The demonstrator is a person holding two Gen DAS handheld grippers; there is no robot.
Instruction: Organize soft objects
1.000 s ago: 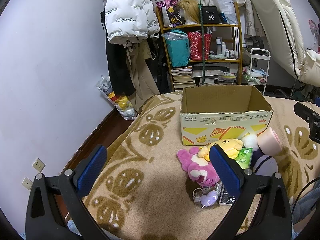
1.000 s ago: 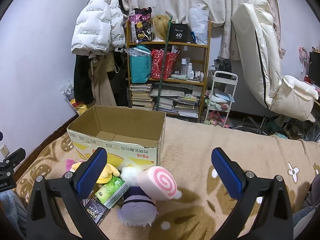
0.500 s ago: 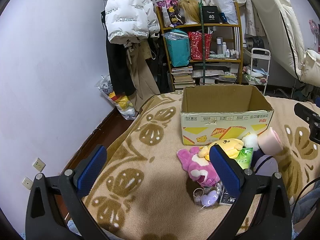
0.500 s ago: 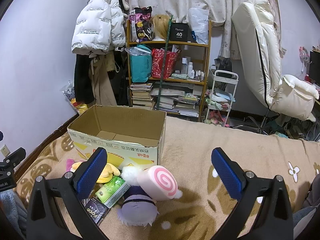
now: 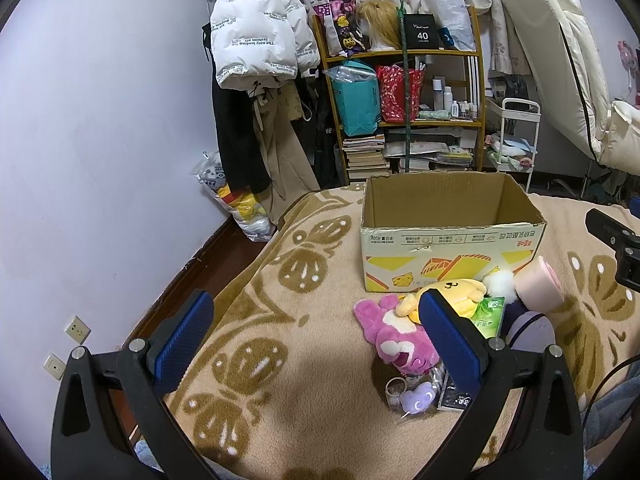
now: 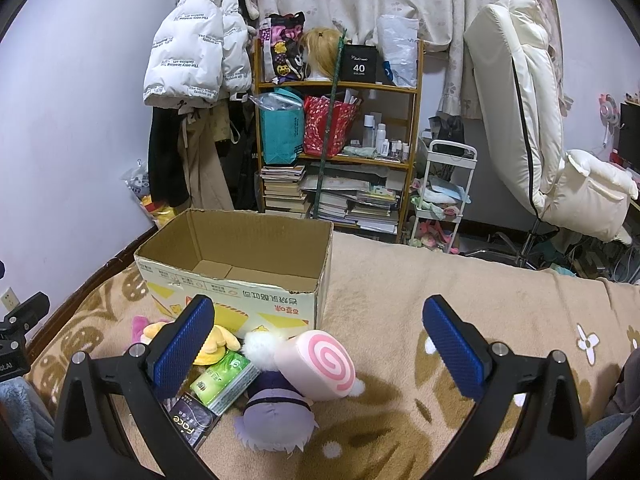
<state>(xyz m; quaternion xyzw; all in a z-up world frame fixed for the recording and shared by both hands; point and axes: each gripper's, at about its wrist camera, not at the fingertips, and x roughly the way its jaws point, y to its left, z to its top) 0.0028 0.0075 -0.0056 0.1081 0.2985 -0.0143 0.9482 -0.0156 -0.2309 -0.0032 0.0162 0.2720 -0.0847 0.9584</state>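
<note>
An empty cardboard box (image 5: pixel 452 236) (image 6: pixel 236 276) stands open on the beige blanket. In front of it lie a pink plush bear (image 5: pixel 396 338), a yellow plush (image 5: pixel 456 292) (image 6: pixel 214 344), a pink swirl-roll plush (image 6: pixel 318 364) (image 5: pixel 538 284), a purple-haired doll (image 6: pixel 276 420) (image 5: pixel 528 328), a green tissue pack (image 6: pixel 224 380) (image 5: pixel 488 316) and a black packet (image 6: pixel 192 426). My left gripper (image 5: pixel 316 338) hovers open to the left of the pile. Just above the swirl plush, my right gripper (image 6: pixel 318 344) is open and holds nothing.
A wooden shelf (image 6: pixel 336 152) crammed with bags and books stands behind the bed, with hanging coats (image 5: pixel 256 80) left of it. A white recliner (image 6: pixel 532 120) and a small cart (image 6: pixel 444 196) are at the right. Small clear-wrapped items (image 5: pixel 412 394) lie nearest the camera.
</note>
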